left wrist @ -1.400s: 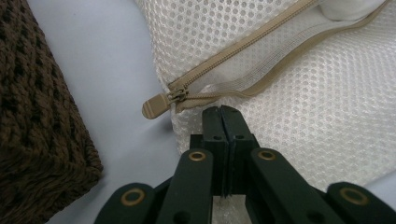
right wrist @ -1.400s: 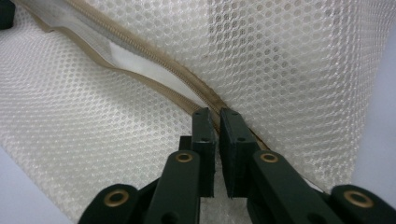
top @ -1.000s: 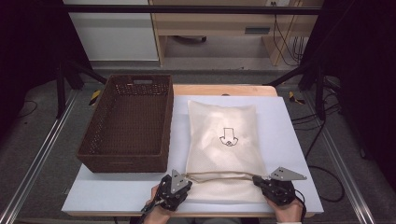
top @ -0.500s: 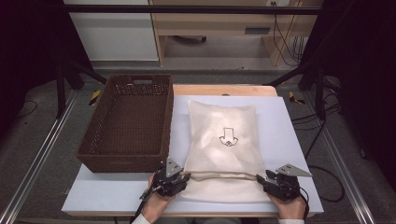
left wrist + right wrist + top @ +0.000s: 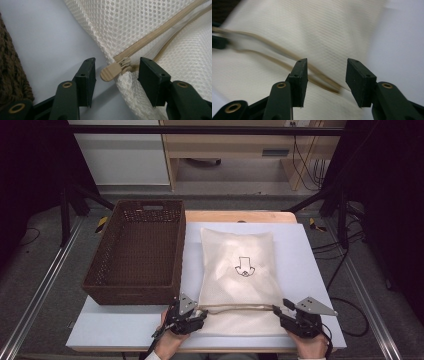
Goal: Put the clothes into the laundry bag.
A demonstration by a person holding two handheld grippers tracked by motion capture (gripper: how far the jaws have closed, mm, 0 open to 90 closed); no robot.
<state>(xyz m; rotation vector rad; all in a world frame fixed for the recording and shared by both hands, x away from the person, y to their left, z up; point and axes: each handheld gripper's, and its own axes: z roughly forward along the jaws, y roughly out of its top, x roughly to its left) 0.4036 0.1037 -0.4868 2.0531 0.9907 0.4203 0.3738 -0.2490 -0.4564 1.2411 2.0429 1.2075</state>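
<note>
At the bottom of the high view, the left gripper (image 5: 186,314) and right gripper (image 5: 300,320) sat at the near corners of the cream mesh zippered bag (image 5: 239,270). Both pairs of jaws stood wide, holding nothing; the left straddled the tan zipper pull (image 5: 115,71). The bag lay centre frame on the white tabletop (image 5: 310,255), with the brown wicker basket (image 5: 140,250) to its left.

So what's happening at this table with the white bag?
A person holds a gripper in each hand at the near edge of a white mesh laundry bag lying beside a brown wicker basket. The left gripper is open around the zipper pull. The right gripper is open over the zipper's other end.
</note>
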